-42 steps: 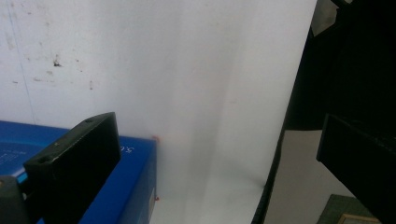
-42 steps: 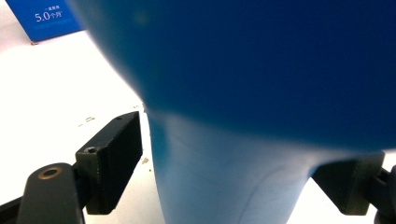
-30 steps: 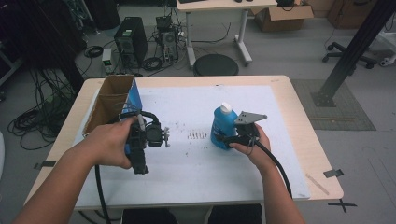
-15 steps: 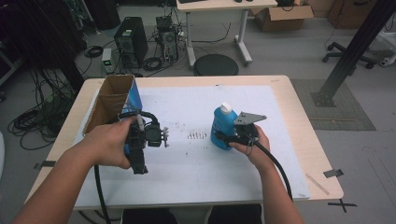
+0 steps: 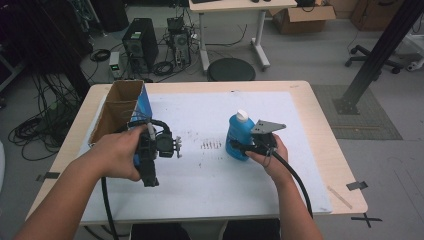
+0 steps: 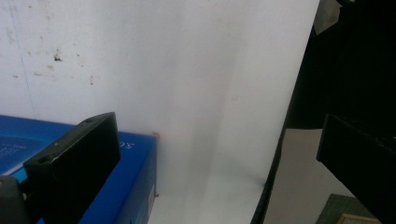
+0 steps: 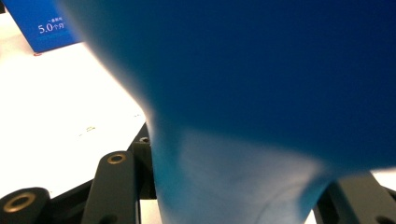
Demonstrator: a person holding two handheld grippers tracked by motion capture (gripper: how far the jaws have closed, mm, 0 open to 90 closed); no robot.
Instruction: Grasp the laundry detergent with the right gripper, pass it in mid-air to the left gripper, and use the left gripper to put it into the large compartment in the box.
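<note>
The blue bottle (image 5: 238,137) stands upright with its white cap (image 5: 242,115) on top, on the white sheet (image 5: 215,190) that covers the desk (image 5: 320,125), a little right of the desk's middle and nearer the right edge than the left. The right tool (image 5: 239,146) is closed on the bottle's lower body from the right, its jaws lying level and pressed against either side; in the right gripper view the blue wall of the bottle (image 7: 261,93) sits between the two black jaws, so this hold looks firm. The bottle's long axis runs straight up, across the line of the jaws, which should suit a lift without tipping. Well apart, toward the left edge of the desk, an open box (image 5: 120,112) with a blue side lies on the sheet with its mouth facing the far left corner. The left tool (image 5: 176,146) hovers just beside that box, pointing toward the bottle, and its jaws stand wide with nothing between them; in the left gripper view the blue box (image 6: 126,186) shows by one jaw. Judging from this, the box lies to the left of the held bottle, so the coming move would carry the bottle leftward across the sheet, with the right hand (image 5: 270,155) doing the work.
</note>
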